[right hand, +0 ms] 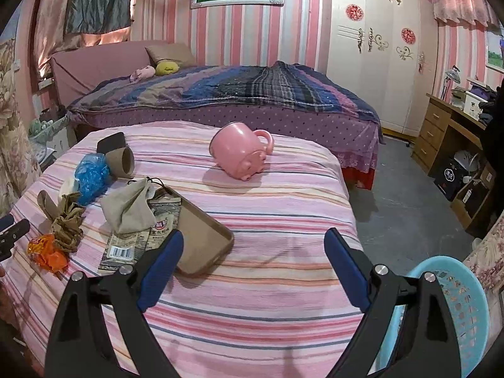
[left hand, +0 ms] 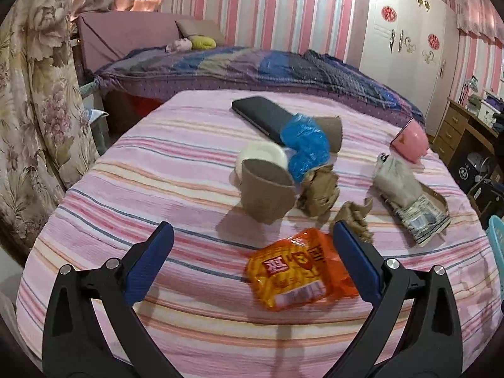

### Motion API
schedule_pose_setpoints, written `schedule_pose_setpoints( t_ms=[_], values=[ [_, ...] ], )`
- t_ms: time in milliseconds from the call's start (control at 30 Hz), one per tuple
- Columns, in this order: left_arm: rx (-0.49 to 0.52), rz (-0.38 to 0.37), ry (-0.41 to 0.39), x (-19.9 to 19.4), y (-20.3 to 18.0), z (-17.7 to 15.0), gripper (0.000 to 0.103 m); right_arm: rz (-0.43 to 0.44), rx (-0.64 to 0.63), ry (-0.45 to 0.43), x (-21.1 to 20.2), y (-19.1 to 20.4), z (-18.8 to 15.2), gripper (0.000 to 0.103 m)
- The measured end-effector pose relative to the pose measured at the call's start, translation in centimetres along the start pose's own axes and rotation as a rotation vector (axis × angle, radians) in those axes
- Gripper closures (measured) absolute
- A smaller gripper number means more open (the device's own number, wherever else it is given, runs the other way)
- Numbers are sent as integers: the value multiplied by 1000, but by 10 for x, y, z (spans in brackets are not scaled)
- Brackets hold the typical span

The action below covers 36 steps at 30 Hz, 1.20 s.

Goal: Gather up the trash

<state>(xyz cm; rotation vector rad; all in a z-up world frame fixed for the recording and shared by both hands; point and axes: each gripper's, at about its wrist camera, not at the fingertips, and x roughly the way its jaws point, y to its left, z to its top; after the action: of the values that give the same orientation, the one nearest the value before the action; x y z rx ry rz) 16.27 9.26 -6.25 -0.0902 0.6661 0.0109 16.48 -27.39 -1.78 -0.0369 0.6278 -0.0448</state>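
Pink striped bedcover (right hand: 267, 283) carries wrappers (left hand: 299, 267), paper cups (left hand: 267, 192), pink mug (right hand: 241, 151).

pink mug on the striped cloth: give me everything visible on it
The pink mug looks like glossy plastic or ceramic, moulded with small stubby bumps on its body. It lies tipped on its side on the pink striped cloth, mouth facing back left, loop handle at the right. It rests alone near the far edge, touching only the cloth, clear of the trash at left. The left wrist view shows just part of it. No contents visible. Neither claw is near it.
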Motion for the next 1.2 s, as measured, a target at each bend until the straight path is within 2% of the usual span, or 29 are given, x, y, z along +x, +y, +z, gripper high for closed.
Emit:
schedule_pose_setpoints(
  t_ms=[167, 267, 500, 633, 667, 767, 833, 1067, 1200],
  values=[
    [-5, 17, 18, 14, 4, 7, 6, 4, -23, 7, 10, 14, 3, 13],
    [-12, 42, 2, 22, 4, 17, 6, 18, -23, 9, 14, 20, 4, 13],
    [30, 33, -2, 42, -3, 31, 8, 37, -44, 21, 25, 36, 5, 13],
    [34, -23, 63, 57, -3, 30, 26, 42, -51, 25, 28, 40, 5, 13],
    [29, -45, 72, 59, -2, 30, 30, 41, -53, 27, 28, 41, 5, 13],
    [23, -86, 89, 63, -1, 30, 50, 45, -53, 33, 31, 43, 4, 13],
    [25, -102, 89, 63, -2, 29, 56, 51, -53, 38, 33, 46, 3, 13],
    [13, -52, 25, 51, -1, 27, 59, 62, -77, 42, 37, 56, 2, 13],
    [-19, -2, -1, 46, 5, 28, 59, 96, -91, 48, 43, 69, 2, 13]
  ],
)
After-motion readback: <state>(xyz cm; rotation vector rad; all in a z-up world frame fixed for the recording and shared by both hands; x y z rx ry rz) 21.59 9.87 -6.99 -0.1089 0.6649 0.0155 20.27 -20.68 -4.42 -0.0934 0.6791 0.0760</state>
